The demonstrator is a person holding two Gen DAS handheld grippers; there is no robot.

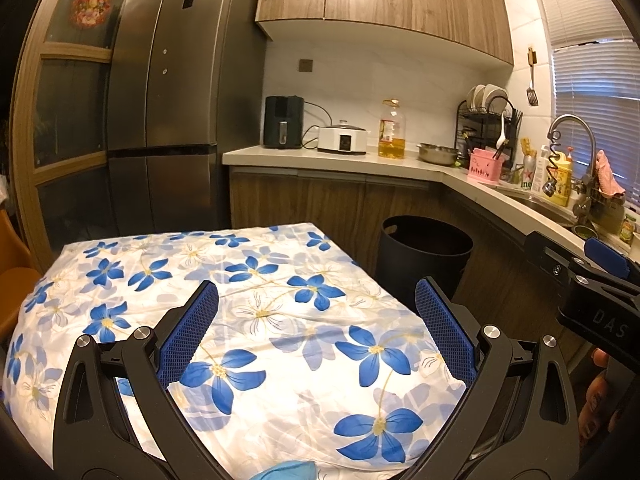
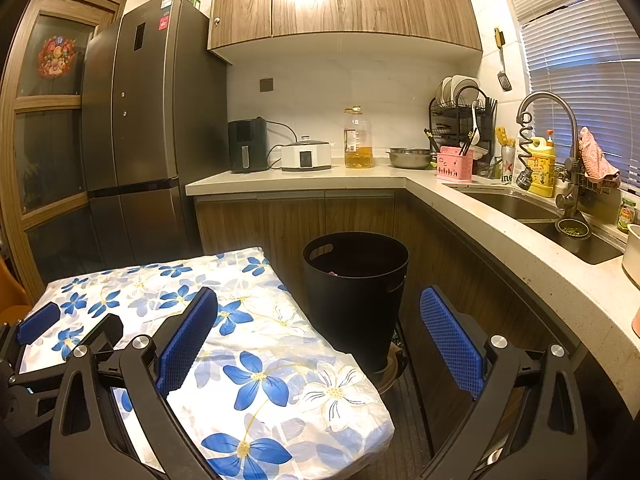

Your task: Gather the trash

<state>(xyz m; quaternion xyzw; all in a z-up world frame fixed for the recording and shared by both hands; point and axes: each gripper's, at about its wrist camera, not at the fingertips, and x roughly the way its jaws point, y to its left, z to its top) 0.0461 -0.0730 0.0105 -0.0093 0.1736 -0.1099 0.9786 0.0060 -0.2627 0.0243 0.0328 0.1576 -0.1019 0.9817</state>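
Note:
A black round trash bin [image 1: 424,252] stands on the floor past the table's far right corner; in the right wrist view the bin [image 2: 354,288] holds something pinkish at its bottom. My left gripper [image 1: 318,300] is open and empty above the table with the blue-flowered cloth [image 1: 248,312]. A bit of light blue material [image 1: 288,473] shows at the table's near edge below it. My right gripper [image 2: 320,308] is open and empty, over the table's right edge [image 2: 280,360], facing the bin. The right gripper also shows at the right of the left wrist view [image 1: 600,280], the left gripper at the left of the right wrist view [image 2: 60,332].
An L-shaped kitchen counter [image 2: 304,178] runs behind and to the right, with an air fryer [image 2: 248,146], cooker, oil bottle [image 2: 357,140], steel bowl, dish rack and sink [image 2: 532,208]. A tall grey fridge [image 2: 136,128] stands at the left. An orange chair [image 1: 12,280] is left of the table.

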